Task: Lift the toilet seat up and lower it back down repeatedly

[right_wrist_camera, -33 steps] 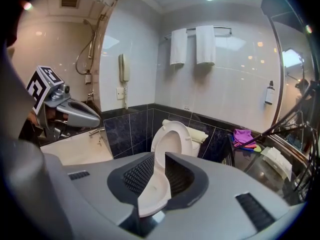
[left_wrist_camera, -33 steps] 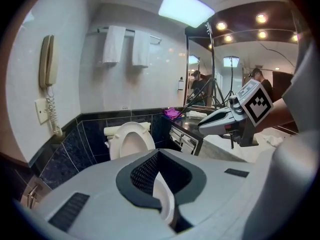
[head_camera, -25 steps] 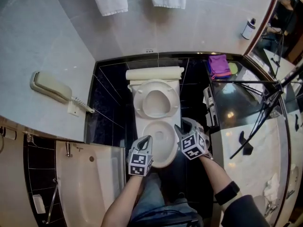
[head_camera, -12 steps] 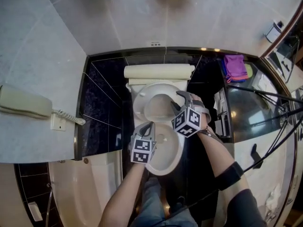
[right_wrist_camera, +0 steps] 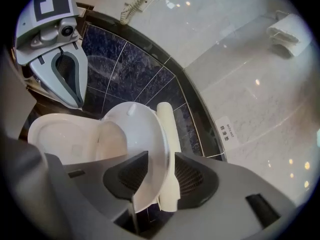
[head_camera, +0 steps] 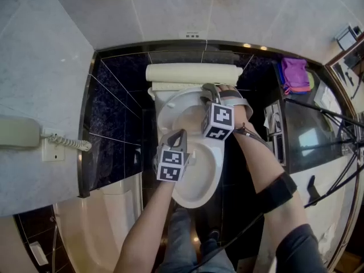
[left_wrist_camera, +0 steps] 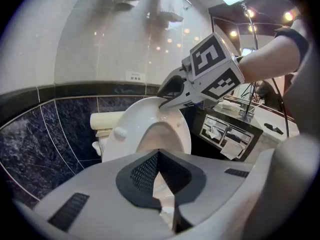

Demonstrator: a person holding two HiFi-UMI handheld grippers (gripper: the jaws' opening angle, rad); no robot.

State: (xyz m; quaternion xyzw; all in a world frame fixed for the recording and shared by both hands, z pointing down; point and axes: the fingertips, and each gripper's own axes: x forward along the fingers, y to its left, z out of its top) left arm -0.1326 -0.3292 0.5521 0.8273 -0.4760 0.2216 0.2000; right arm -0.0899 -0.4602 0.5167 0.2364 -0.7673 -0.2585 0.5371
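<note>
The wall phone [head_camera: 19, 132] ran off the head view's left edge, and the person's forearms covered the near side of the toilet bowl [head_camera: 200, 182]. Whether the cream bar [head_camera: 193, 73] behind the toilet seat [head_camera: 168, 102] was a tank top or a raised lid could not be made out. A bathtub [head_camera: 96, 220] lay at lower left, a purple cloth [head_camera: 296, 73] on the dark counter to the right, and black tiles lined the wall around the toilet. The seat stood raised, tilted back toward the cream bar. The right gripper [head_camera: 208, 88] had just been closing its jaws on the seat's upper rim, which stood between the pads and was gripped. The left gripper [head_camera: 181, 134] hung over the bowl with its jaws together, holding nothing and apart from the seat.
</note>
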